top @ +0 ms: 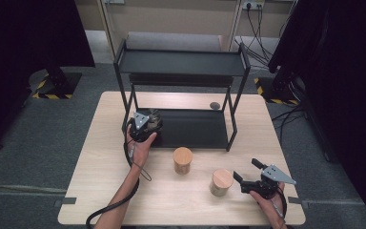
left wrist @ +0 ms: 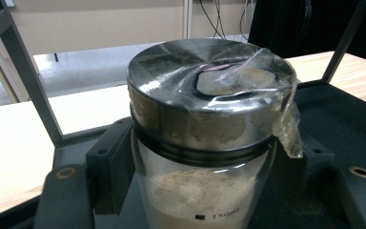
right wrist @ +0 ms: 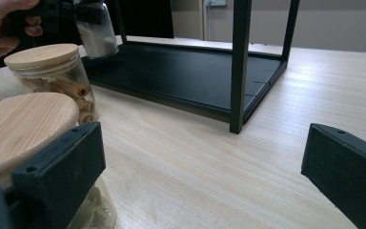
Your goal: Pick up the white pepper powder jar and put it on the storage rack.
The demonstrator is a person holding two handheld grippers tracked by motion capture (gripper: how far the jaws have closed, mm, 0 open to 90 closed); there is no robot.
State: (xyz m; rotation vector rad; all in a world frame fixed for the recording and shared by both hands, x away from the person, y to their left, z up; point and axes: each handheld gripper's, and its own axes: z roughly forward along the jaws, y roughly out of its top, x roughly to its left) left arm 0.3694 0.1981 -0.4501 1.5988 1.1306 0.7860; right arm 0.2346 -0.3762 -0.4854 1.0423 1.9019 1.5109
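A glass jar [left wrist: 209,95] with a silver metal lid and clear film tucked under the lid holds pale powder. My left gripper [left wrist: 200,191] is shut on its glass body, one black jaw on each side. In the high view, the left gripper [top: 151,122] holds this jar at the left end of the black rack's lower shelf [top: 195,131]. The right gripper [top: 246,169] stands open near the table's front right. Just to its left is a wood-lidded jar [top: 220,181], outside the jaws. In the right gripper view, that jar [right wrist: 24,129] sits behind the left jaw, and nothing is between the jaws of the right gripper [right wrist: 205,176].
A second wood-lidded jar [top: 182,160] with rolled sticks inside stands in front of the rack, also in the right gripper view [right wrist: 52,67]. The two-tier black rack [top: 181,62] has thin upright posts [right wrist: 240,67]. A small dark disc [top: 214,105] lies behind it.
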